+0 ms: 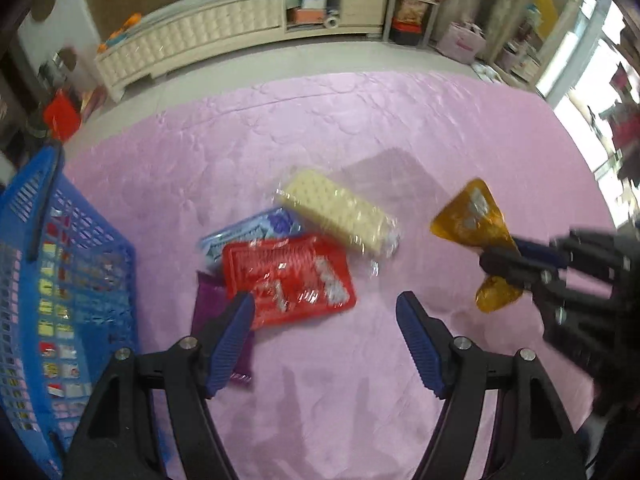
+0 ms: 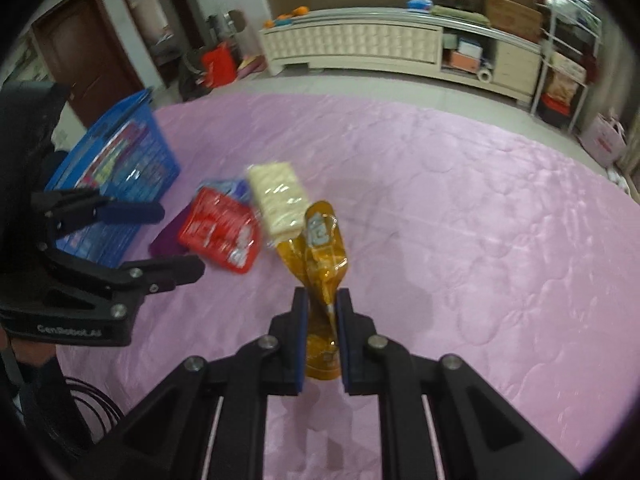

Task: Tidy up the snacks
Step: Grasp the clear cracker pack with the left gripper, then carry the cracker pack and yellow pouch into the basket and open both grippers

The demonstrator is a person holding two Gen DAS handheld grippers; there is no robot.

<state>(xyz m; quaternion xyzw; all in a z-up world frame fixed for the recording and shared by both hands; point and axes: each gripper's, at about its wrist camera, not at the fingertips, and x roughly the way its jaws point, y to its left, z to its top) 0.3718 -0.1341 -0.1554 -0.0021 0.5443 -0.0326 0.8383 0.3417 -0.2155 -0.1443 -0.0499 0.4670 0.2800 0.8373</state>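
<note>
My right gripper (image 2: pixel 322 300) is shut on an amber snack packet (image 2: pixel 322 248), pinched at its middle and lifted off the pink quilt (image 2: pixel 480 220); the same packet (image 1: pixel 474 216) shows at the right of the left wrist view, held by that gripper (image 1: pixel 506 258). My left gripper (image 1: pixel 326 312) hangs open over the quilt with nothing between its fingers. Just beyond it lie a red packet (image 1: pixel 288 276), a pale wafer pack (image 1: pixel 340 212), a light-blue packet (image 1: pixel 248 232) and a purple packet (image 1: pixel 212 304). A blue basket (image 1: pixel 48 264) with several snacks inside stands at the left.
The quilt's far edge meets a grey floor. Beyond stand a cream cabinet (image 1: pixel 192 36), a red bag (image 1: pixel 60 114) and shelving (image 2: pixel 568 52) with boxes. Black cables (image 2: pixel 84 412) lie at the near left of the right wrist view.
</note>
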